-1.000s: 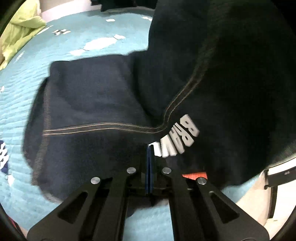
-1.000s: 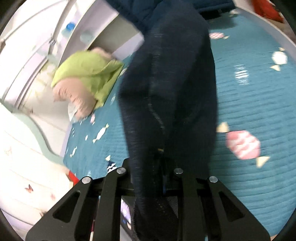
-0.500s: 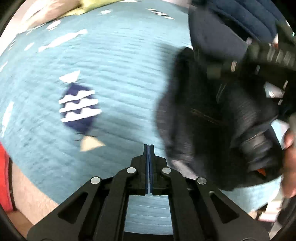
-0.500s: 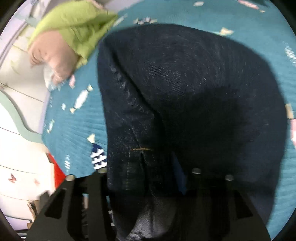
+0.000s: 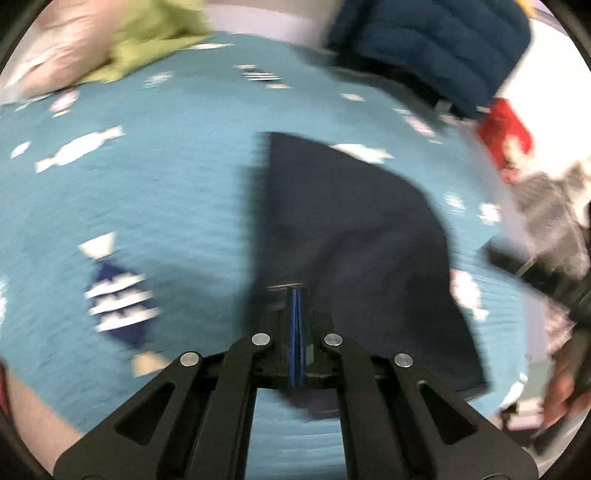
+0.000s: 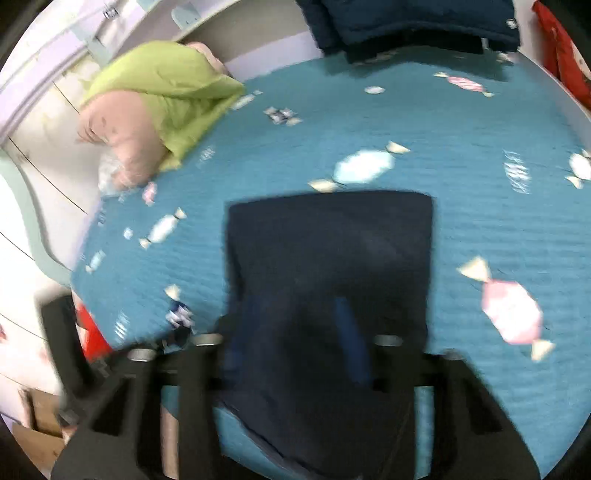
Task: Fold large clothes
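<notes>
A dark navy denim garment lies folded on the teal candy-print bedspread. It also shows in the right wrist view as a rough rectangle. My left gripper is shut, its blue pads pressed together, its tips over the garment's near edge; whether cloth is between them I cannot tell. My right gripper hangs over the garment's near end. Dark cloth and blur cover its fingers, so its state does not show.
A green and pink pillow lies at the far left of the bed. A dark blue quilted jacket lies at the far edge. Something red sits beyond the bed's right side. The bed's near edge runs under both grippers.
The garment hung from both grippers a second ago; it now lies flat and folded on the bedspread. The left gripper swung away over bare bedspread and is back at the garment's edge.
</notes>
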{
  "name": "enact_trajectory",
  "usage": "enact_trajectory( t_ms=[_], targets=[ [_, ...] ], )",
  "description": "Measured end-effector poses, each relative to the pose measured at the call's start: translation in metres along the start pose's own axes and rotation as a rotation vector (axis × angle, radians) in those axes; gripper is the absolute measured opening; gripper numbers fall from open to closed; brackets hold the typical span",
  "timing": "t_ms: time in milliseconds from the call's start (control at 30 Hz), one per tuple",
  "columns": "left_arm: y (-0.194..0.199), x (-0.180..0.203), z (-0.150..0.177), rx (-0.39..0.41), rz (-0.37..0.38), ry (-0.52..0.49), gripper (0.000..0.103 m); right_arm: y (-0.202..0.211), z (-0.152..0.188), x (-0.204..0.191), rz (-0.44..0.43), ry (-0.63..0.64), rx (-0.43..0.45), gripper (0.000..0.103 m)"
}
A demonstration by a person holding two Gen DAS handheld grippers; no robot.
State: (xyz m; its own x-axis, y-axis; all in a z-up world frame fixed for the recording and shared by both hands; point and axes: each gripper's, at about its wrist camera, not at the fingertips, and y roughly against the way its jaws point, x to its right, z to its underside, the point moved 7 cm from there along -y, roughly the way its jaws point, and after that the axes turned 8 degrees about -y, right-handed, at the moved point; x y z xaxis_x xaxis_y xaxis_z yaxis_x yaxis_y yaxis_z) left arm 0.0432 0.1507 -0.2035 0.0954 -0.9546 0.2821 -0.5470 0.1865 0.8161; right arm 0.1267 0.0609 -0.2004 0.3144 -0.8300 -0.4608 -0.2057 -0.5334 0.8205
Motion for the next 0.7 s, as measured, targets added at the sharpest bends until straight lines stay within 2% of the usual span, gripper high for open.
enact_trajectory(
  t_ms=[67,100,133,167,233,267,367,467,500,567,700],
  targets=[
    [-0.022,0.016,-0.002,-0.041,0.056,-0.031,0.002,-0.026,0.026,0.011,0.058,0.008,-0.081,0.020],
    [-0.038,0.015,0.005,-0.082,0.041,-0.028,0.001,-0.053,0.045,0.019,0.109,0.026,-0.125,0.016],
    [-0.057,0.009,0.015,-0.142,-0.005,-0.018,0.001,-0.070,0.063,0.036,0.163,0.038,-0.140,0.014],
    [-0.088,-0.008,0.037,-0.238,-0.054,0.012,0.002,-0.074,0.068,0.043,0.177,0.022,-0.134,0.010],
    [-0.092,-0.017,0.045,-0.197,0.019,0.044,0.002,-0.061,0.074,0.039,0.124,-0.036,-0.151,0.009],
    [-0.085,-0.017,0.043,-0.196,0.018,0.019,0.002,-0.051,0.078,0.035,0.120,-0.040,-0.162,0.009],
    [-0.068,-0.016,0.039,-0.190,-0.027,-0.023,0.002,-0.020,0.097,0.036,0.178,0.004,-0.139,0.008],
    [-0.074,-0.016,0.045,-0.188,-0.044,-0.047,0.002,-0.045,0.098,0.052,0.169,-0.032,-0.159,0.003],
    [-0.078,-0.017,0.045,-0.181,-0.055,-0.054,0.002,-0.072,0.085,0.053,0.142,-0.038,-0.149,0.000],
    [-0.085,-0.018,0.047,-0.166,-0.070,-0.073,0.002,-0.077,0.082,0.056,0.123,-0.044,-0.155,0.000],
    [-0.078,-0.009,0.045,-0.151,-0.124,-0.149,0.002,-0.028,0.077,0.038,0.128,-0.061,-0.177,0.000]
  ],
)
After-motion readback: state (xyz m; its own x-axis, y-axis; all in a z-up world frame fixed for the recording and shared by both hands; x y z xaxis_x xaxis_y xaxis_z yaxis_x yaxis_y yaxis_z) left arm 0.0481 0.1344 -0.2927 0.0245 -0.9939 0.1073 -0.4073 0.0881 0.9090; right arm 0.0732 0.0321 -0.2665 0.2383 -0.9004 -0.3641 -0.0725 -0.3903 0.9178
